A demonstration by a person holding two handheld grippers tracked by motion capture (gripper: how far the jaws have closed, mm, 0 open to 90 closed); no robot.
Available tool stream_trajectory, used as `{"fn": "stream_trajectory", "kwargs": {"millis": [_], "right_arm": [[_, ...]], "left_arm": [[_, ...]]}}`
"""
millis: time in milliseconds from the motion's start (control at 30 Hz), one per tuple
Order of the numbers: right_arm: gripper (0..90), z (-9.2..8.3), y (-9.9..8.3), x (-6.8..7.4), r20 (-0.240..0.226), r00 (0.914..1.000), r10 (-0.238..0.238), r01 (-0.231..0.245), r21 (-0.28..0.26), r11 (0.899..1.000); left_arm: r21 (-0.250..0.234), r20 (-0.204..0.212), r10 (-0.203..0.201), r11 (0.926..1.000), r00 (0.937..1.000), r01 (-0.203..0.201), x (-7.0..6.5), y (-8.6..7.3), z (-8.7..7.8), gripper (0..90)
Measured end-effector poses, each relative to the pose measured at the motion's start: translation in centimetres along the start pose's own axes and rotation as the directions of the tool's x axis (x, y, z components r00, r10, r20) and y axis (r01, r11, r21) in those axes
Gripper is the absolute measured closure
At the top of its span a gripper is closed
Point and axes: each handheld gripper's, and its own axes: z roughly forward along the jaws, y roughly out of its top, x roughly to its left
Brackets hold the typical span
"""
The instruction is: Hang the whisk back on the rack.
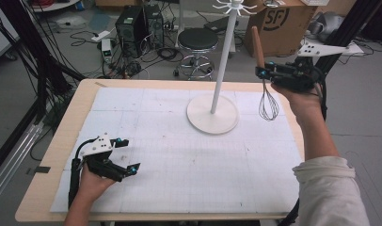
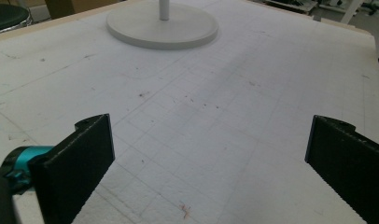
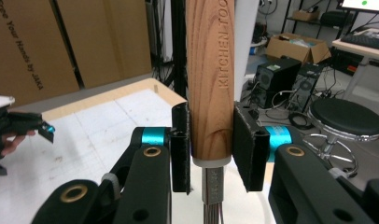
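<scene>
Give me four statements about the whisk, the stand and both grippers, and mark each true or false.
1. The right gripper is shut on the whisk by its wooden handle. True.
2. The whisk hangs wires downward above the table. True.
3. The left gripper holds a spoon. False: its jaws stand wide apart with nothing between them.
4. The white stand lies tipped over. False: it stands upright on its round base.

Left gripper (image 1: 124, 157) rests low at the near left, jaws wide apart; right gripper (image 1: 260, 71), raised far right, is clamped.
</scene>
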Motion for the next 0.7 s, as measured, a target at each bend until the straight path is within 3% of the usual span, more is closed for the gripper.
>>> {"fn": "stream_trajectory", "kwargs": {"millis": [233,367,633,700], "right_arm": [[70.5,0.4,1.8,-1.5,0.015,0.9997,0.020,-0.020,-0.005,1.000],[70.5,0.6,2.9,-2.4,0.066,0.9976,0.024,-0.024,0.004,1.000],[70.4,1.2,3.8,-2.8,0.131,0.9914,0.005,-0.013,0.059,0.998],[70.4,1.4,4.0,-2.8,0.130,0.9916,0.000,-0.008,0.056,0.998]], "left_arm": [[0.005,-0.002,0.000,1.0000,1.0000,0.000,0.1,0.0,0.0,1.9],[0.007,-0.004,0.002,1.0000,1.0000,-0.002,0.1,-0.1,-0.1,1.9],[0.002,-0.004,-0.002,1.0000,1.0000,0.002,0.2,-0.1,-0.1,1.9],[0.004,-0.004,0.000,1.0000,1.0000,0.000,0.2,-0.1,-0.2,1.9]]}}
